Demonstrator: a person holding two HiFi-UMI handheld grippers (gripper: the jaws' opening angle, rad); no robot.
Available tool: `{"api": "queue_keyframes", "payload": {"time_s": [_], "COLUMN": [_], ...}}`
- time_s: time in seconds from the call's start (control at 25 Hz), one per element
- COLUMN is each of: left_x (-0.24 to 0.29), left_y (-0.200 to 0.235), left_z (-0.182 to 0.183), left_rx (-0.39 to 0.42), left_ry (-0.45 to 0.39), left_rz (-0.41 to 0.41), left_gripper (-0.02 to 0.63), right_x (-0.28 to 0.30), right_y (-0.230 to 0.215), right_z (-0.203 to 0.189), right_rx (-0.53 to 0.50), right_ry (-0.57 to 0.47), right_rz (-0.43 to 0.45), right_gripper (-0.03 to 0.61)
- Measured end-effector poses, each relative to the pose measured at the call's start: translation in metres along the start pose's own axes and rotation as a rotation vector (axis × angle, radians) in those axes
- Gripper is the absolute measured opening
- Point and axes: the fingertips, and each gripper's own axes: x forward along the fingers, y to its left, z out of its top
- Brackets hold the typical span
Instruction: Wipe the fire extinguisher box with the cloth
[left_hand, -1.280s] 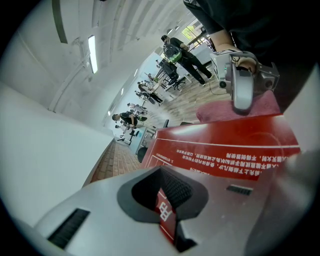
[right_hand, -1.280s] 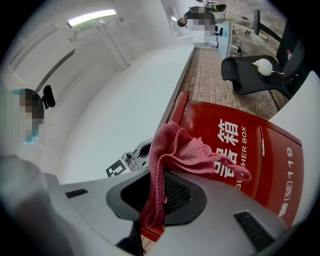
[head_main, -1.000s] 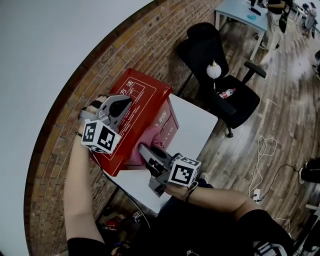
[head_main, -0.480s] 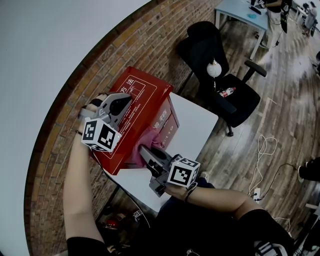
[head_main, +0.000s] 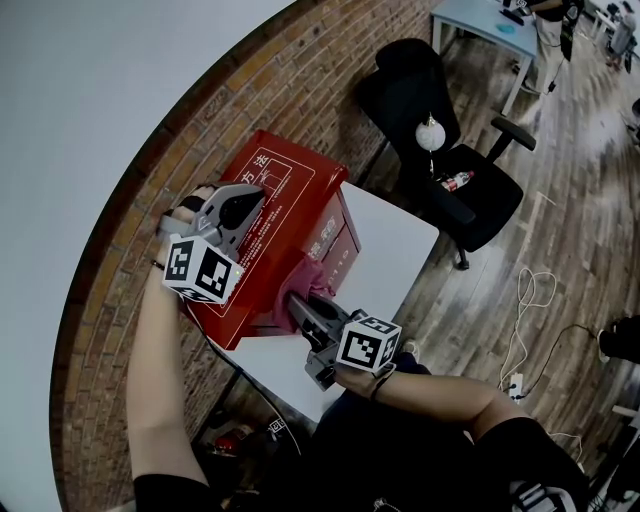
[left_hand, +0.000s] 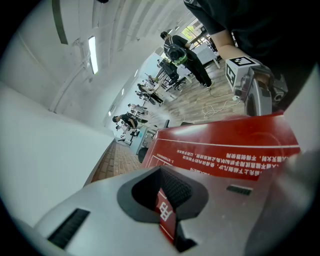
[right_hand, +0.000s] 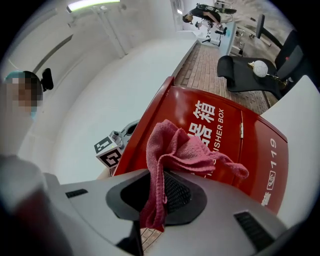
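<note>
- While I hold it down from above, the red metal fire extinguisher box (head_main: 300, 215) stands on the small white table (head_main: 395, 250), close to the brick wall (head_main: 330, 70), with its lettered front turned towards me
- My left gripper (head_main: 252, 196) rests on the box's top face, and I judge it is there to stop the box sliding while I rub
- Its jaws stand a narrow slit apart and clamp nothing, with only the printed red top showing through the gap
- My right gripper (head_main: 297, 303) is closed on the pink knitted cloth (right_hand: 175, 147), pinching one bunched end
- From that pinch the loose folds flop forward against the box's front, just beside the large white lettering, so soft fabric meets the paint rather than bare jaw
- I judge the wipe is under way on the front face
- Count: one box, one cloth, two grippers, one table, and one black office chair (head_main: 400, 100) well apart beyond the table
</note>
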Motion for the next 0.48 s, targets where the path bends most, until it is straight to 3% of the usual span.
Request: {"api": "queue_keyframes", "payload": {"time_s": [0.48], "left_x": [0.000], "left_y": [0.000], "left_z": [0.000], "left_rx": [0.001], "left_ry": [0.002], "left_rz": [-0.002], "left_gripper": [0.029], "right_x": [-0.002], "right_y": [-0.018], "right_z": [-0.007], "right_rx": [0.008], "right_ry": [0.012], "right_rz": [-0.030], "right_gripper": [0.074]}}
